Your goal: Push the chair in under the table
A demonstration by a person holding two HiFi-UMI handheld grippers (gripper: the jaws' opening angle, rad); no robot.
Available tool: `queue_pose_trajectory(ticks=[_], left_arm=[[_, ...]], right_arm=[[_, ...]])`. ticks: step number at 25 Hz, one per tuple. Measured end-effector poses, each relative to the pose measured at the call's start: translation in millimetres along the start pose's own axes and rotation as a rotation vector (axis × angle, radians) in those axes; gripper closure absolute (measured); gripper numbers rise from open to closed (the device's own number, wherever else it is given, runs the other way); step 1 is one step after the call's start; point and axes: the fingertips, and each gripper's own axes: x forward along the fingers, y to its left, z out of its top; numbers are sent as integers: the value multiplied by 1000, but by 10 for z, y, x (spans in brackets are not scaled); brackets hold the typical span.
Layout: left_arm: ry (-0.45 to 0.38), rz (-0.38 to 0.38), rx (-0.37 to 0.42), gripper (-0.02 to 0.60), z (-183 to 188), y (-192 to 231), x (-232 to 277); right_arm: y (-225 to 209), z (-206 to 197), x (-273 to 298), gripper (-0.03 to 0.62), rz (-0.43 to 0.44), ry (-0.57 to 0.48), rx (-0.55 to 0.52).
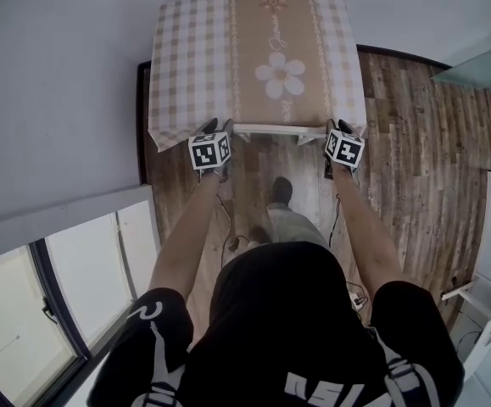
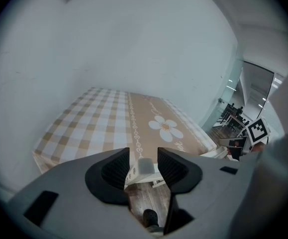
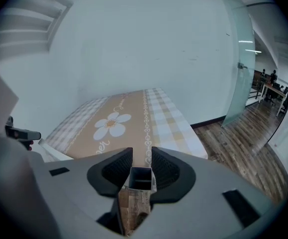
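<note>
A table (image 1: 258, 58) under a checked cloth with a white flower stands against the wall. The white chair (image 1: 266, 130) sits tucked beneath its near edge, only the back's top rail showing. My left gripper (image 1: 219, 127) is at the rail's left end. In the left gripper view the left gripper (image 2: 144, 153) is open, with gaps beside the white post (image 2: 144, 166) between its jaws. My right gripper (image 1: 340, 126) is at the right end. In the right gripper view the right gripper (image 3: 142, 151) is open around a hollow square post (image 3: 141, 178), pads close on either side.
A grey wall runs behind and left of the table. Wood floor (image 1: 415, 159) spreads to the right, up to a glass partition (image 1: 482, 66). A window (image 1: 58, 295) is at lower left. Cables (image 1: 232, 244) lie on the floor by the person's foot (image 1: 281, 191).
</note>
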Motion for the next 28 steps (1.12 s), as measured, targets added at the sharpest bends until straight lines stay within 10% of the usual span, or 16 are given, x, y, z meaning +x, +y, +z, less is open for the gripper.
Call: queue_pose_trajectory(ticks=[9,28], left_arm=[[-47,-24,18,414,390,29,-311],[-158,-124,96,515,-52,-362,-1459]], right_arm=[[260,675,-357,485,33,-147,-83],[769,260,-1729,553,104,-290,-147]])
